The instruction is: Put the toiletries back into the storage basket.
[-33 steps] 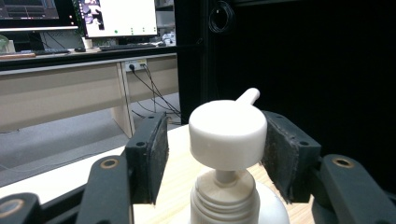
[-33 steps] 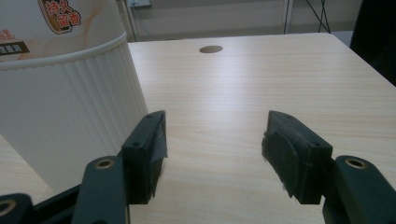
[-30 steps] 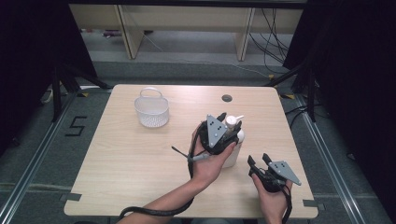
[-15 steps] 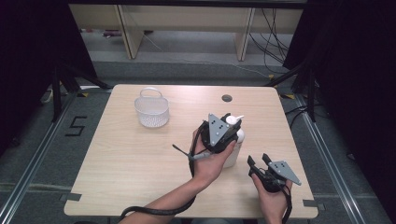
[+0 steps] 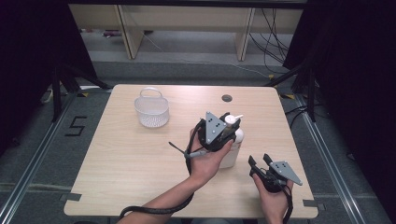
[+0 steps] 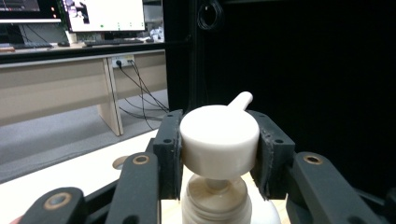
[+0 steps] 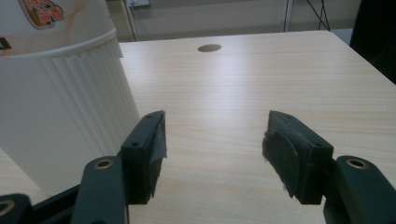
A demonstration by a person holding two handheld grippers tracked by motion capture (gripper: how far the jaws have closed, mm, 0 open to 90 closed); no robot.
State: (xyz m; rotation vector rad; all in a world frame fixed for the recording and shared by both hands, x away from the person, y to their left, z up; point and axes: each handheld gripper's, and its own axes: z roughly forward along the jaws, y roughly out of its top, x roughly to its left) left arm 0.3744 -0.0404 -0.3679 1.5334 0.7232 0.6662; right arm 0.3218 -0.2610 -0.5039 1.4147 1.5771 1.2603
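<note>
The left hand-held gripper (image 5: 225,127) is clamped on the round white pump head (image 6: 219,138) of a pump bottle (image 5: 230,151) that stands upright on the counter (image 5: 130,163), toward its right-hand near quarter. In the left gripper view the two black pads press the sides of the pump head, with the nozzle pointing away past the jaws and the bottle's neck directly beneath.

The step looks like working the pump head, either turning it or pressing it. To do it well, the grip should stay square on the head's sides and any force should run straight down the neck, so the bottle doesn't tip. A twist wants the body held.

The right hand-held gripper (image 5: 259,162) sits low near the front edge of the counter, just right of the bottle, jaws spread wide and holding nothing. In its own view the ribbed white bottle wall (image 7: 60,107) stands just beside one pad, apparently not quite touching. It's well placed to close on the body and brace it.

A white mesh basket (image 5: 151,111) stands well apart, toward the far left.
</note>
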